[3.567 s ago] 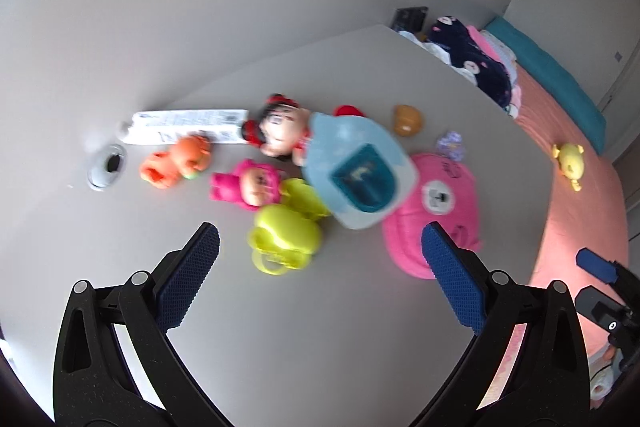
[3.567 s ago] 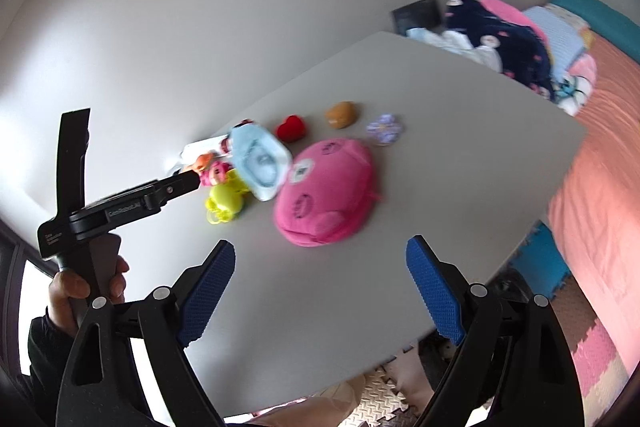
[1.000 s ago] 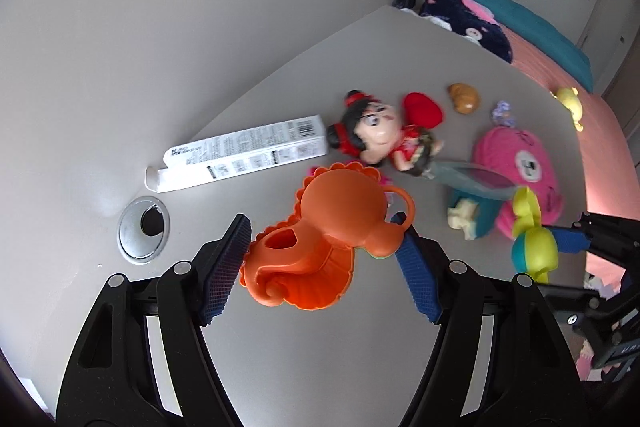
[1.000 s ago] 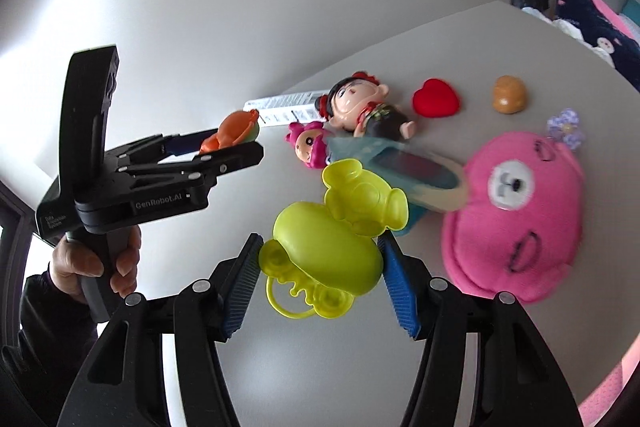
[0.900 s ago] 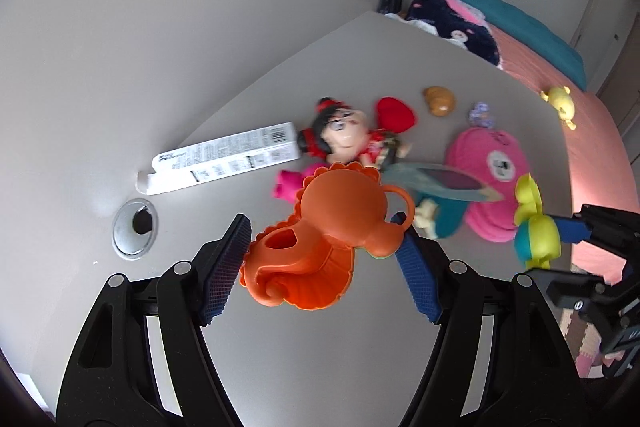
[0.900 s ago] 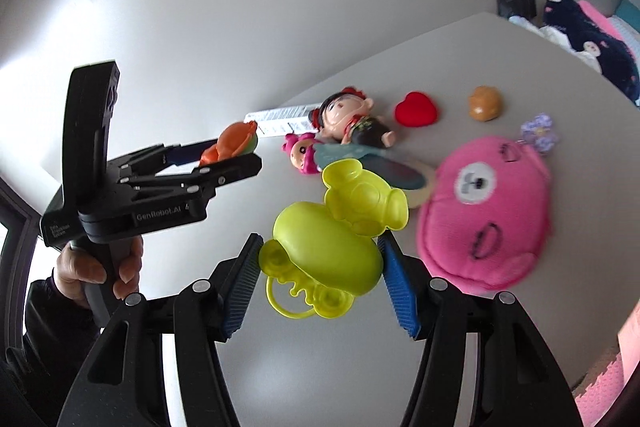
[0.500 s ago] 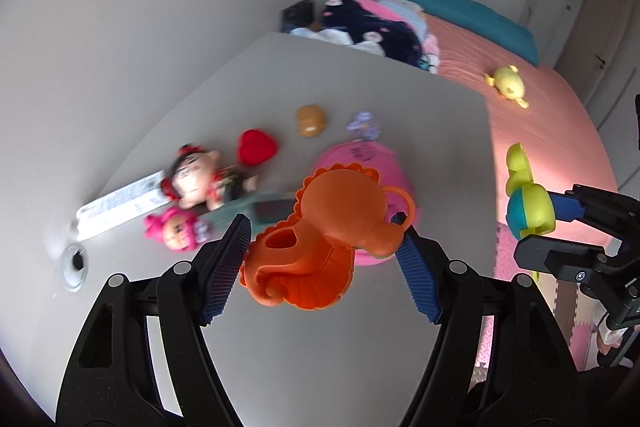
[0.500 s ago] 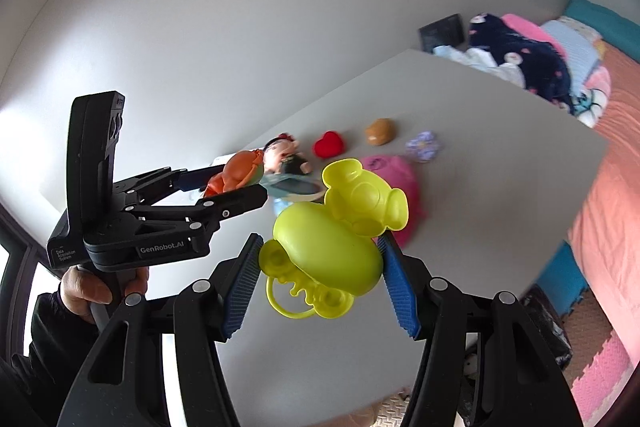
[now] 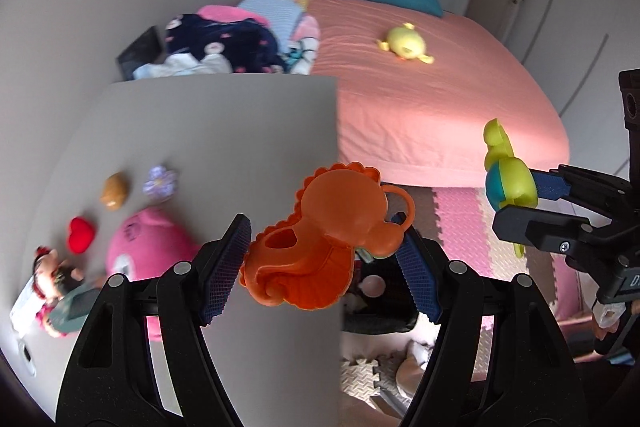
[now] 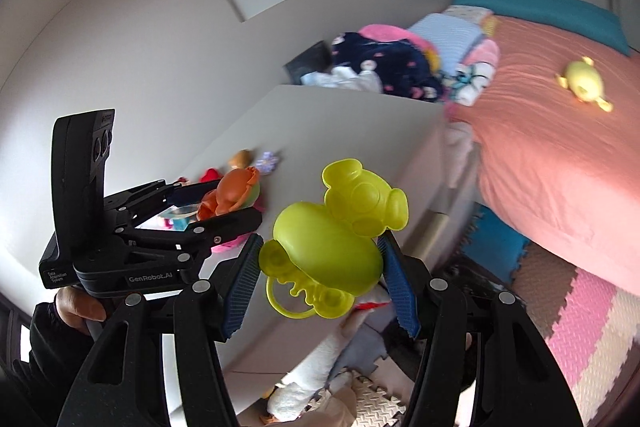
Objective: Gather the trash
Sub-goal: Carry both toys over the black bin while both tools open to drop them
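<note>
Bedroom, grey table (image 9: 224,131) beside a pink bed (image 9: 420,99). We noted the left gripper (image 9: 324,259) clamping an orange toy (image 9: 320,239) past the table's edge; the right gripper (image 10: 320,275) clamped a yellow-green toy (image 10: 332,243).

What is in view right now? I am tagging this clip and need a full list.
orange toy: 1, orange, clamped in left gripper
yellow-green toy: 1, clamped in right gripper
pink plush: 1, on table
red heart: 1, on table
brown lump: 1, on table
purple flower: 1, on table
doll: 1, red and black, table's near-left edge
table: 1, grey
yellow plush: 1, on bed
bed: 1, pink sheet
left gripper: 1, black, blue pads
right gripper: 1, black, blue pads
</note>
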